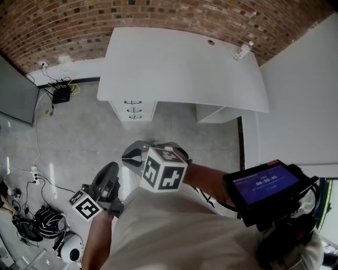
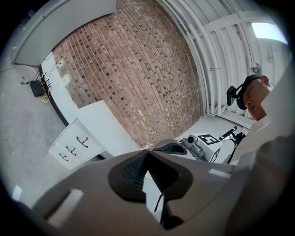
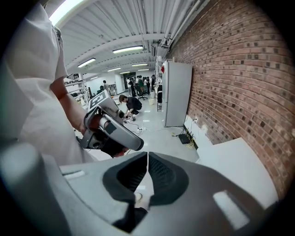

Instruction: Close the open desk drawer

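Left hand-held gripper point(image 2: 147, 153): jaws are pressing together at the tips and gripping nothing. It is hovering over the floor point(image 1: 84, 142), well apart from the desk point(image 1: 179, 66). Right hand-held gripper point(image 3: 147, 156): jaws are also meeting tip to tip and carrying nothing. It is hanging near the left one, in front of the person's torso.

Drawer unit point(image 1: 133, 109) is sitting under the desk's left end, facing the person. Its fronts are looking level with one another in the left gripper view.

Count: two grippers, one desk, one drawer unit, three drawers, three dark handles point(image 2: 73, 149). One bottle point(image 1: 243, 51) is resting on the desk top near the brick wall point(image 1: 158, 16).
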